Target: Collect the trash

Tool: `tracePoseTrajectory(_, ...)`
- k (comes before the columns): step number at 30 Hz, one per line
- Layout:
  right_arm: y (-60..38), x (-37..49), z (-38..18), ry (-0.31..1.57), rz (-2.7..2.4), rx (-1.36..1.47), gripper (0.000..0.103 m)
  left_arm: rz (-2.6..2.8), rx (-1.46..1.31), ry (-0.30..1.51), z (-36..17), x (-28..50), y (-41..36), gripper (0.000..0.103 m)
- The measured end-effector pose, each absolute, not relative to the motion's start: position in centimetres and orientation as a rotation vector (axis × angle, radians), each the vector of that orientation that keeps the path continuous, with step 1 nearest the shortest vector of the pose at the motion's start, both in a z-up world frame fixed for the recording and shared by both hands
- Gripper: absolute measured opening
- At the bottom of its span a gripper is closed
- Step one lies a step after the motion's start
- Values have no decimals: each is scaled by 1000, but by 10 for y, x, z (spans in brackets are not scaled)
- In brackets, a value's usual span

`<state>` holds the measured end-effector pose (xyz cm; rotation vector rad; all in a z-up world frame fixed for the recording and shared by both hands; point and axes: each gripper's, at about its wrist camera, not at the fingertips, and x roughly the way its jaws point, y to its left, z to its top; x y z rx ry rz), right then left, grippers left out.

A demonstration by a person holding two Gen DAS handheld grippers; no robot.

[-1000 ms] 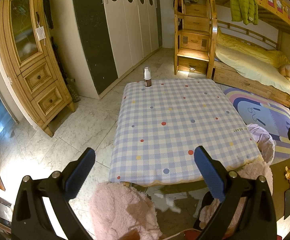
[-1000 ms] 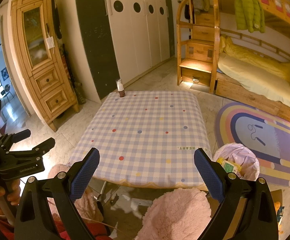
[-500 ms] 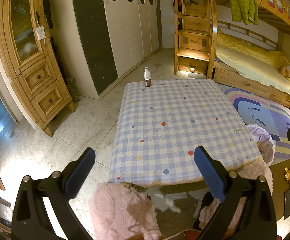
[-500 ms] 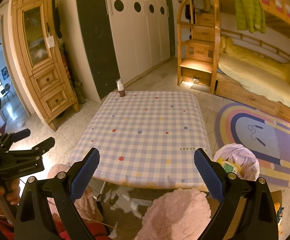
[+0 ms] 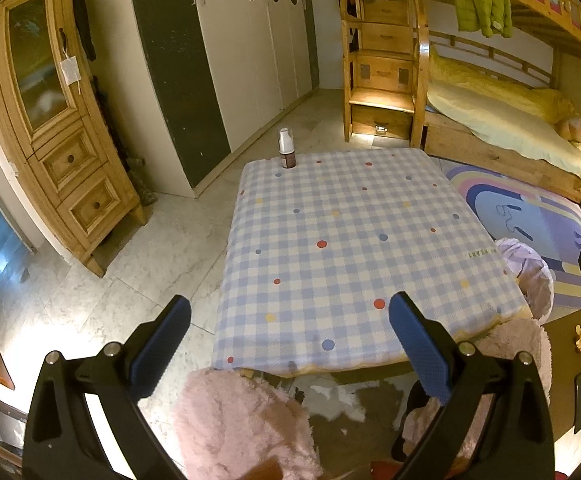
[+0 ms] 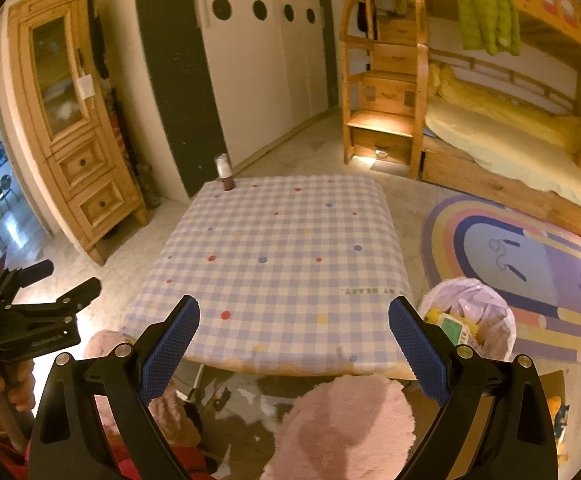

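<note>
The left gripper (image 5: 288,338) sits at the bottom of the left wrist view with its blue-padded fingers (image 5: 162,340) spread wide and nothing between them. The right gripper (image 6: 294,342) is likewise spread wide and empty at the bottom of the right wrist view, over the near edge of the checked surface (image 6: 282,256).

A small bottle (image 5: 286,153) with a white cap and dark brown lower part stands upright at the far left corner of the surface, above centre in the frame; in the right wrist view the same bottle (image 6: 224,172) shows left of centre in the upper half. It is well apart from both grippers.

A trash bin lined with a pale lilac bag (image 6: 468,326) stands on the floor just beside the right edge of the surface, at the lower right of the right wrist view, with a green-and-white carton and yellow wrappers inside. In the left wrist view only part of its bag (image 5: 530,268) shows at the right edge.

Two pink fluffy stools (image 6: 342,424) sit at the near side of the surface. A rainbow rug (image 6: 518,268) lies at right, and a wooden cabinet (image 5: 62,140) stands at left.
</note>
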<state>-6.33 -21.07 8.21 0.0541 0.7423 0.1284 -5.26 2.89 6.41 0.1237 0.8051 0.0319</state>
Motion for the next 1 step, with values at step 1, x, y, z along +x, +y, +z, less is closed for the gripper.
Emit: tracePoseTrajectory(1,-218,-63,79,741,112,61,94,27,125,807,63,-50,27,96)
